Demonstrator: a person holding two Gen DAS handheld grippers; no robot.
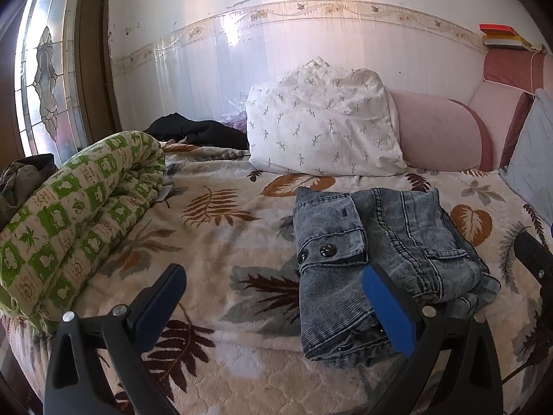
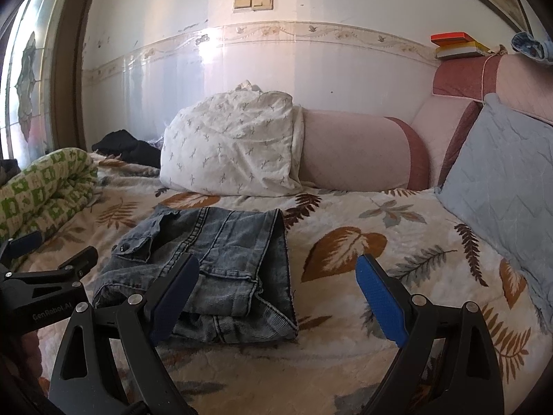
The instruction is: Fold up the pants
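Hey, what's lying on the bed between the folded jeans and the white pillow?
Only bare leaf-print blanket separates the folded jeans from the white pillow; the right wrist view shows this best.

Folded pants on the bed, near edge.
A pillow and bolster lie behind them; a rolled quilt lies far left.

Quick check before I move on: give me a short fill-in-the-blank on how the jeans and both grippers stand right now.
1. The jeans lie ____ into a compact bundle on the leaf-print blanket.
2. The left gripper and the right gripper both have their jaws ____.
3. Neither gripper holds any ____.
4. Behind the jeans a white pillow leans against a ____ bolster.

Missing words: folded; open; cloth; pink
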